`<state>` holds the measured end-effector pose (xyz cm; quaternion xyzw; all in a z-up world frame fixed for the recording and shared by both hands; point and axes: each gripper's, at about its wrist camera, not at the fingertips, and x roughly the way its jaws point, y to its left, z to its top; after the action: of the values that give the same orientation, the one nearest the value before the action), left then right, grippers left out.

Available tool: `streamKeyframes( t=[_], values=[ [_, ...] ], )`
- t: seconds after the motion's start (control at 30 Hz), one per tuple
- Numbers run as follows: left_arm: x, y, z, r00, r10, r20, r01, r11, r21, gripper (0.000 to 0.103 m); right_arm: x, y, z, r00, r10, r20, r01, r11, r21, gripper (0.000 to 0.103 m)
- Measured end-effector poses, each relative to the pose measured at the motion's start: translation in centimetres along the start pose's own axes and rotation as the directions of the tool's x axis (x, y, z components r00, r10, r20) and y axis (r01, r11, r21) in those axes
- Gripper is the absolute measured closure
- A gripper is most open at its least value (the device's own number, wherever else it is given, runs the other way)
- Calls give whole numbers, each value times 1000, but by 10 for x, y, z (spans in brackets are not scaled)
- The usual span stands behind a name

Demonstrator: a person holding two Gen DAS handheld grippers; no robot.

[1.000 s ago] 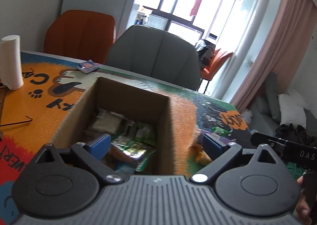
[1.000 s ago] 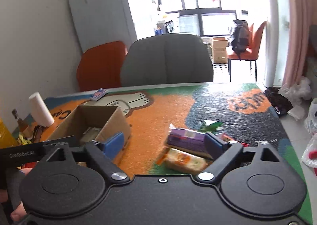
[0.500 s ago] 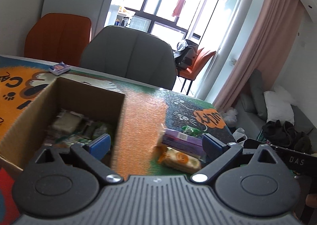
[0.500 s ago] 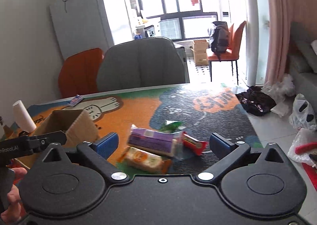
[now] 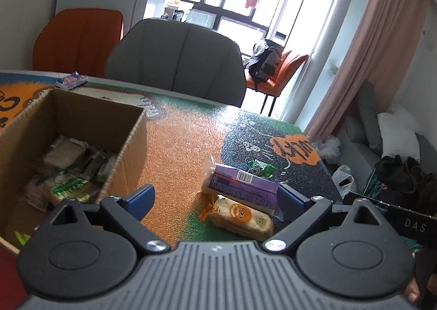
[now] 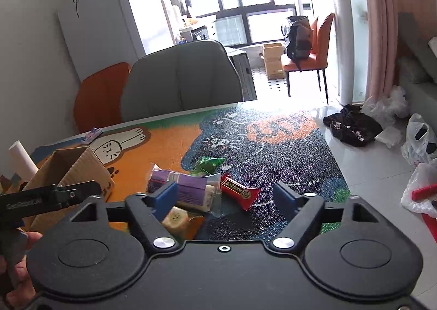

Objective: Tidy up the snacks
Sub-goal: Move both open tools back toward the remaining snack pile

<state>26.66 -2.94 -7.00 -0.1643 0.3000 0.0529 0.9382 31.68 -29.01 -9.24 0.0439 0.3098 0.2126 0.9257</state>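
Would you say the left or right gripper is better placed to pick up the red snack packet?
Right: the red packet lies between the right gripper's closing jaws; the left view doesn't show it.

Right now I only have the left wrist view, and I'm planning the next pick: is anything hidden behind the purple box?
Observer: Yes, a red packet lies just right of the purple box.
Operator: Is anything gripping it?
Observer: No. The right gripper points at it with its jaws closing, but nothing is pressed between them.
Operator: Anything else I'm missing?
Observer: A white roll stands beside the cardboard box, on its left.
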Motion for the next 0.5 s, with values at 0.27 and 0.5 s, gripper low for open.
streamKeyframes(
  t=[0.27, 0.5],
  values=[
    [30, -18, -5, 998, 48, -30, -48, 999, 13, 14, 22, -18, 1, 999, 35, -23, -35, 999, 4, 46],
    [60, -34, -11, 995, 81, -60, -79, 996, 33, 18, 43, -34, 2, 998, 54, -39, -54, 999, 8, 50]
  ],
)
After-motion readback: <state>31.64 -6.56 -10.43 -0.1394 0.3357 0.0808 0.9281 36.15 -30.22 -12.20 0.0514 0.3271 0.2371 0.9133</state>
